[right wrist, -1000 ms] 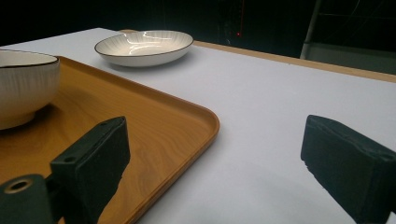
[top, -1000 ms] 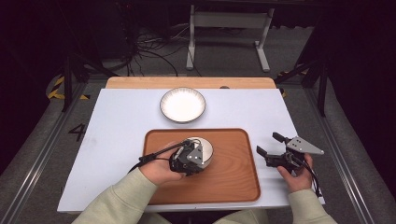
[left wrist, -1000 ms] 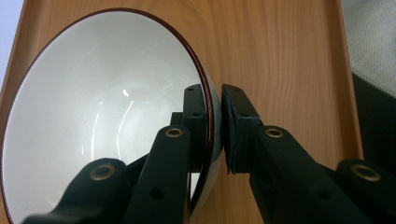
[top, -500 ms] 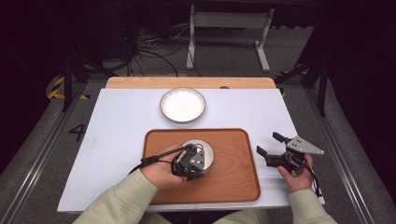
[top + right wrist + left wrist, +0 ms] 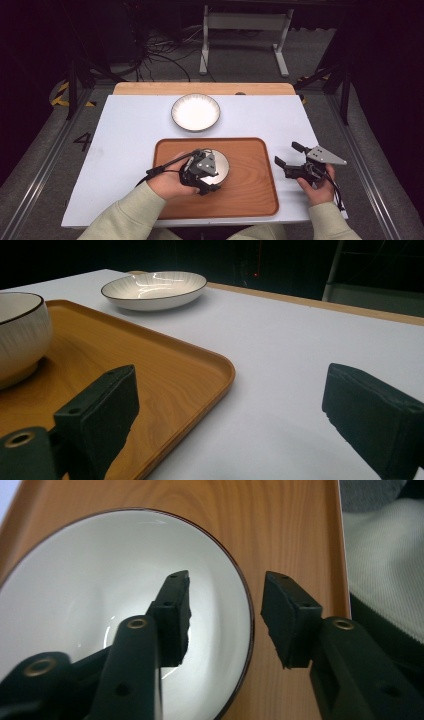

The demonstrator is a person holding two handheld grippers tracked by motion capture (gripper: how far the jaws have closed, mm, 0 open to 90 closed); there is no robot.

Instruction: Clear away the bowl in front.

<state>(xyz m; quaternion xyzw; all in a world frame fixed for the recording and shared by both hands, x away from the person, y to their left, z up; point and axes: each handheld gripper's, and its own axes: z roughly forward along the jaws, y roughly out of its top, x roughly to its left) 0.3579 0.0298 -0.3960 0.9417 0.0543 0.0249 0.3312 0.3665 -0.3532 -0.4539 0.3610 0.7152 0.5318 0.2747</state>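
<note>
The left gripper (image 5: 225, 615) is standing with its jaws parted across the rim of the white bowl (image 5: 75, 595), one jaw inside the bowl and the other outside over the wood, and neither jaw is pressing on the rim. In the high view this gripper (image 5: 202, 172) is sitting over the bowl (image 5: 220, 165), and the person's left hand (image 5: 167, 182) is gripping it from the near side.

The bowl is resting on the wooden tray (image 5: 250, 190), left of the tray's middle. The tray is lying toward the near edge of the white table (image 5: 125, 130).

The right gripper (image 5: 240, 410) is gaping wide with nothing between its jaws, hovering over the table just off the tray's right edge (image 5: 200, 370). The right hand (image 5: 317, 185) is holding that gripper (image 5: 290, 155) near the table's near right corner.

A shallow white dish (image 5: 195, 112) is sitting beyond the tray, toward the far edge of the table.
</note>
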